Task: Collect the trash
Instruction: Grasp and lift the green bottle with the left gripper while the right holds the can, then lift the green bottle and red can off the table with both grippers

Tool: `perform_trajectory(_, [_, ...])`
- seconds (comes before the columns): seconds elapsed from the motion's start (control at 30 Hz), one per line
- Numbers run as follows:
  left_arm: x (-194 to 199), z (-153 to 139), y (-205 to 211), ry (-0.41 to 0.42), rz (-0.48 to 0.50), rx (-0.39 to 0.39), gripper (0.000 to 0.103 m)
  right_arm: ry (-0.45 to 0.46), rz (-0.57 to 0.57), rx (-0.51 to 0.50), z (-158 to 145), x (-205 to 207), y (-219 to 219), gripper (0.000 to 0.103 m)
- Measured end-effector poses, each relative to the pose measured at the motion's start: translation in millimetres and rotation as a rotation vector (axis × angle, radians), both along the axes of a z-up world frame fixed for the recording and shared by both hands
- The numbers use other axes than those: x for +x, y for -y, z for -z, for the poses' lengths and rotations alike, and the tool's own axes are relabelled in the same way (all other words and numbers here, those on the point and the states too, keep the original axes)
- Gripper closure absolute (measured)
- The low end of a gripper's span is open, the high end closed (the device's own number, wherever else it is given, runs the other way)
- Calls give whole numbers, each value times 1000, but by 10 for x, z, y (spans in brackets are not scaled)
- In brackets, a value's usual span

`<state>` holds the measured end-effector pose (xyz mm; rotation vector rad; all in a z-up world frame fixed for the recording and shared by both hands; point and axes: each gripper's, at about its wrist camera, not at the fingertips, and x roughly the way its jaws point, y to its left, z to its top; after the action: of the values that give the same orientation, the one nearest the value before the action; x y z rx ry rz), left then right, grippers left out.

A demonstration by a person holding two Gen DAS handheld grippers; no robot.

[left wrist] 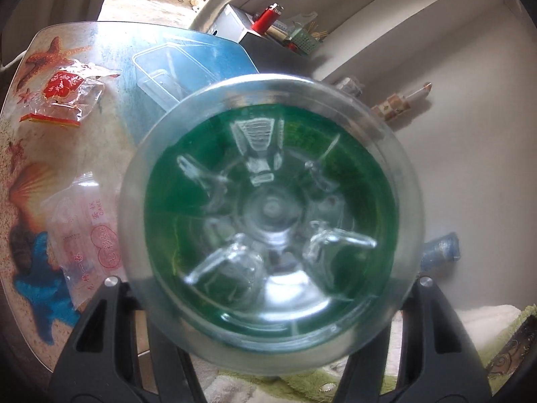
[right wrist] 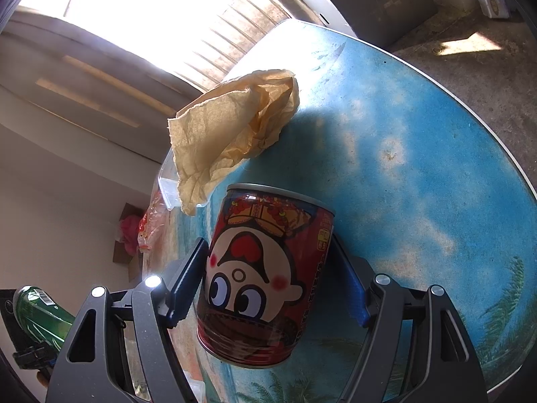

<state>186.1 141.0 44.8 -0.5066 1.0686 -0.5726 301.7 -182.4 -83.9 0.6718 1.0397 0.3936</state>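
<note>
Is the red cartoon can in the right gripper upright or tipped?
Tipped. The red can leans between the right gripper pads, its printed face upside down and its rim pointing away over the table.

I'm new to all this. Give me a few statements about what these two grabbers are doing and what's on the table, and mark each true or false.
1. The right gripper holds a red cartoon can. True.
2. The left gripper holds a crumpled paper. False: it holds a green plastic bottle, seen bottom-on.
3. A crumpled tan paper lies beyond the can. True.
4. The table is plain white. False: it has a blue beach print.
5. A red-printed clear wrapper lies on the table. True.
</note>
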Motion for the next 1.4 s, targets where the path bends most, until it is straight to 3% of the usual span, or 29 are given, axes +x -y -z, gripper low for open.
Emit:
perform_trajectory(0.1, [60,177,4,-53,5,61,46,0,5,-2,-6,-13,3,32])
perform_trajectory(0.2, [184,331,-75,-88,-15,17,46,-1,9,-5,-9,-17,0,32])
perform_trajectory(0.37, [539,509,-19,-108,-66,34,46,-3,15,-11,-10,-13,-2,32])
perform_trajectory(0.53, [870,772,163,-127,-109,193,47,1,17,-12,-9,-21,-4,32])
perform_trajectory(0.67, [999,953,257,-150,-144,240,48,2,14,-19,-14,-19,-16,32])
perform_trajectory(0.83, [874,910,393,-104,-157,309,46,7,3,-32,-16,-3,-29,32])
perform_trajectory(0.93, [759,846,471,-69,-152,353,34,10,-11,-41,-21,9,-40,33])
perform_trajectory(1.1, [556,848,612,-32,-122,444,33,26,-43,-73,-60,-17,-49,33])
perform_trajectory(1.4, [367,1024,563,-63,-127,392,39,29,-151,-193,-153,-230,-69,33])
